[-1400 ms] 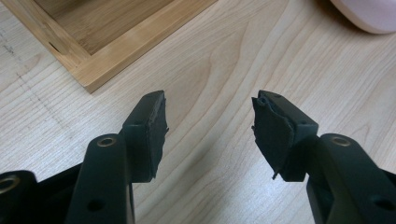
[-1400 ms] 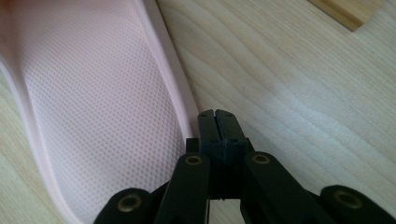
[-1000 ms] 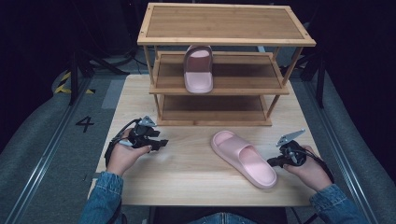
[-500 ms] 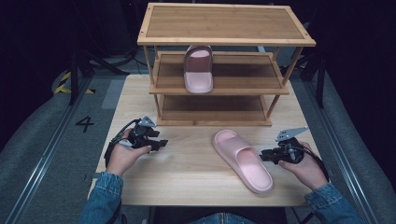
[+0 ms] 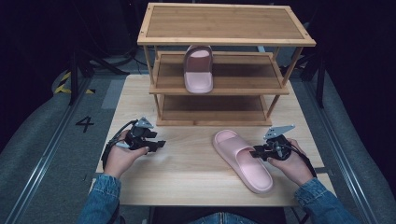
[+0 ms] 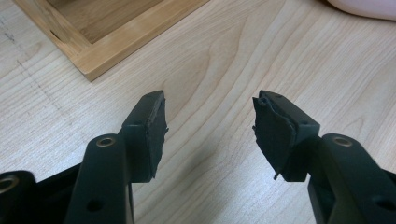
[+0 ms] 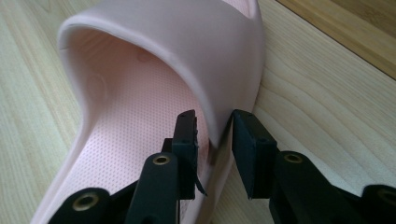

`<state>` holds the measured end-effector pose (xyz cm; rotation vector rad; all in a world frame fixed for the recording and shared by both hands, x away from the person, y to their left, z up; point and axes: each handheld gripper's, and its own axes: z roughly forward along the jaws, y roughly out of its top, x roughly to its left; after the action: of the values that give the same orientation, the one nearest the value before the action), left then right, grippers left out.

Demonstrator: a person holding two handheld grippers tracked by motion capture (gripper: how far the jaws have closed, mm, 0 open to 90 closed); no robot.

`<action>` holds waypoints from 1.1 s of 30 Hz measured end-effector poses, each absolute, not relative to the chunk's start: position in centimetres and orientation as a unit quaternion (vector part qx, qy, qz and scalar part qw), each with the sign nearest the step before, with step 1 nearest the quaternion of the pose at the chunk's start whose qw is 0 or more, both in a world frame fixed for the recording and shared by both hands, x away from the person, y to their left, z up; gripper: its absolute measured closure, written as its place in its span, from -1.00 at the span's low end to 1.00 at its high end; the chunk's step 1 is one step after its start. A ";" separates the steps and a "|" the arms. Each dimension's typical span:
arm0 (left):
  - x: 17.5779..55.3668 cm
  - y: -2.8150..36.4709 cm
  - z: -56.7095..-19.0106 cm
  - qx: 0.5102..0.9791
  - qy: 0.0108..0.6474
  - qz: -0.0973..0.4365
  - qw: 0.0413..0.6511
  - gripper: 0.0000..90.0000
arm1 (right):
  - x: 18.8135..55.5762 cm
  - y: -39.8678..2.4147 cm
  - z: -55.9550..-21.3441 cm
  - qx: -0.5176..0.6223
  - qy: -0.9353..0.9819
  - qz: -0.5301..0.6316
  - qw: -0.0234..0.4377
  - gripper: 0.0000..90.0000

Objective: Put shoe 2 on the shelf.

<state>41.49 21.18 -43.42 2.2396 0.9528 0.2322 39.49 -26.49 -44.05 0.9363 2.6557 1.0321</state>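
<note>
1. Claw on the right hand (image 5: 255,153) is sitting, in the high view, against the outer edge of the pink slipper on the tabletop (image 5: 242,160), at the strap. That slipper is lying slantwise on the tabletop (image 5: 187,172) in front of the wooden rack (image 5: 219,88), toe towards the rack. A second pink slipper (image 5: 198,69) is already resting on the rack's middle shelf, so I am judging the step in hand to be picking up the loose one to set beside it. The left claw (image 5: 160,144) is waiting on the tabletop well apart from the slipper, with nothing in it.

2. In the left gripper view, the left claw (image 6: 209,123) is standing wide open over bare wood, with a corner of the rack's bottom shelf (image 6: 107,37) ahead of it and a sliver of pink at the top edge.

3. In the right gripper view, the right claw (image 7: 214,140) is straddling the side wall of the slipper's strap (image 7: 224,60), one jaw inside over the dimpled footbed and one outside. Its jaws have just been opening and are standing partly apart; small gaps are showing on both sides of the wall, so the pads are not pressing yet.

4. Next, the right claw is needing to close firmly on that strap wall, then lift clear and carry the slipper to the free space on the middle shelf.
</note>
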 end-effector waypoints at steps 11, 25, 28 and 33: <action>41.7 21.1 -43.5 0.861 0.366 0.087 0.342 -0.03 | 39.6 -26.3 -44.2 0.332 0.878 0.335 0.079 0.83; 41.6 21.2 -43.5 0.859 0.369 0.086 0.344 -0.03 | 39.6 -26.2 -42.8 0.348 0.871 0.338 0.075 0.88; 41.7 21.2 -43.5 0.860 0.369 0.085 0.343 -0.03 | 39.6 -26.4 -41.8 0.349 0.867 0.347 0.077 0.88; 41.7 21.3 -43.6 0.859 0.371 0.086 0.343 -0.03 | 39.7 -26.8 -39.8 0.351 0.862 0.356 0.078 0.88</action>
<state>41.67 21.26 -43.57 2.2329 0.9632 0.2223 39.75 -26.78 -39.81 1.0517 2.5820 1.0667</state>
